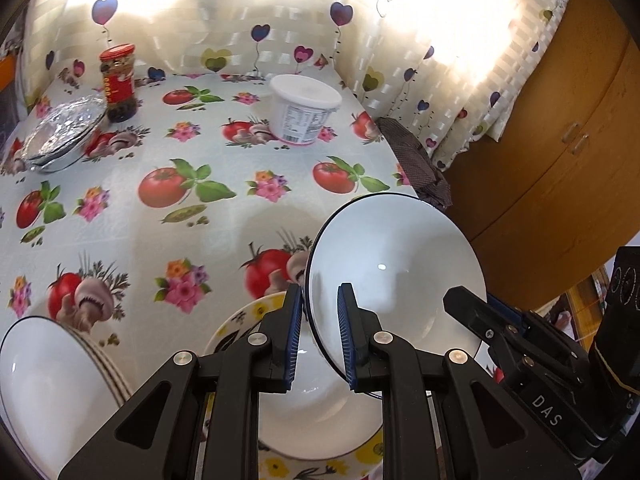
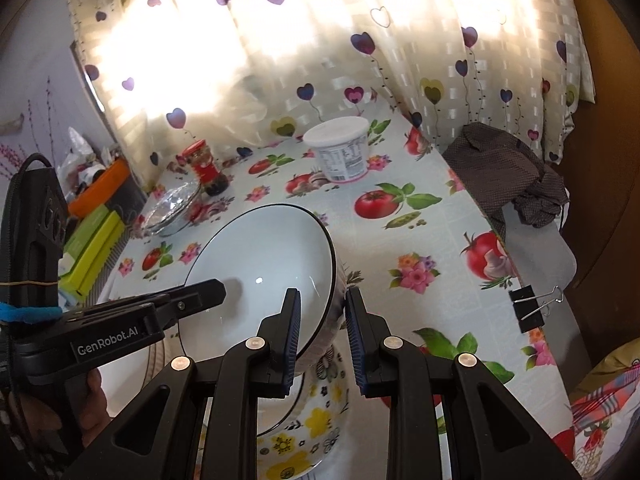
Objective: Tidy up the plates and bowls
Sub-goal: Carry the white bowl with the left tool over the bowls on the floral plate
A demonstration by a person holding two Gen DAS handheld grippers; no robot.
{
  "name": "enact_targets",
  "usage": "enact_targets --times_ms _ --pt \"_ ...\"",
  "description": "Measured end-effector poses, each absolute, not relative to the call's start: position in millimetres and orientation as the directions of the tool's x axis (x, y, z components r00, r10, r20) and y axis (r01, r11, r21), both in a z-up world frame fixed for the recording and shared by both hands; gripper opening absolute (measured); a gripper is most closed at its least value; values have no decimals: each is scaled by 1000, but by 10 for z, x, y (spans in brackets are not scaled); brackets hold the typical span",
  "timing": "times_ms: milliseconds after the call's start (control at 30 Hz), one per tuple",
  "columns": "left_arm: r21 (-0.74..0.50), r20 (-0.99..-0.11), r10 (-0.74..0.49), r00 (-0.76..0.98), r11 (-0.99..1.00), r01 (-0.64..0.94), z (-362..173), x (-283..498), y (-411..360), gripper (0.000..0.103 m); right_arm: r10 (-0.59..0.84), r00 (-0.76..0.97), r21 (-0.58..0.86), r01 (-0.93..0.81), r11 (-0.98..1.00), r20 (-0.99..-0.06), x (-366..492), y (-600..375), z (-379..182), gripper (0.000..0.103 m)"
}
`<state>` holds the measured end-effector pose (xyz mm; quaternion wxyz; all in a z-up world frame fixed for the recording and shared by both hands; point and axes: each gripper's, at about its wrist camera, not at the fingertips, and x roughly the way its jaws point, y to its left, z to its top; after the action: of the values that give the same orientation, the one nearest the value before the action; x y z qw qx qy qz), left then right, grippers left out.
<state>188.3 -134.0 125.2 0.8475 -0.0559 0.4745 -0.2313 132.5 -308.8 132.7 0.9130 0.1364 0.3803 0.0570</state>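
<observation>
- Table covered in an oilcloth printed with tomatoes and flowers, heart-print curtain behind, wooden cabinet on the right of the left-wrist view.
- White bowl with a dark rim, lower centre, tilted and off the table. My left gripper is clamped on its left rim; my right gripper is clamped on its right rim.
- Below it, a yellow-flowered plate with a white dish on it.
- Stack of white bowls at lower left, cut off by the frame.
- Red-lidded jar with dark contents, white lidded tub, foil-covered dish at the back.
- Binder clip on the table edge, dark cloth at the corner.
- Clutter at the far left of the right-wrist view is too unclear to name.
</observation>
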Motion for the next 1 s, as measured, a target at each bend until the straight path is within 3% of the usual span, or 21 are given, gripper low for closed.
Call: enact_targets --times_ms 1000 --pt "-361 -801 -431 417 902 239 888 1638 -867 18 251 646 295 -42 955 -721 1230 -2712 1045 22"
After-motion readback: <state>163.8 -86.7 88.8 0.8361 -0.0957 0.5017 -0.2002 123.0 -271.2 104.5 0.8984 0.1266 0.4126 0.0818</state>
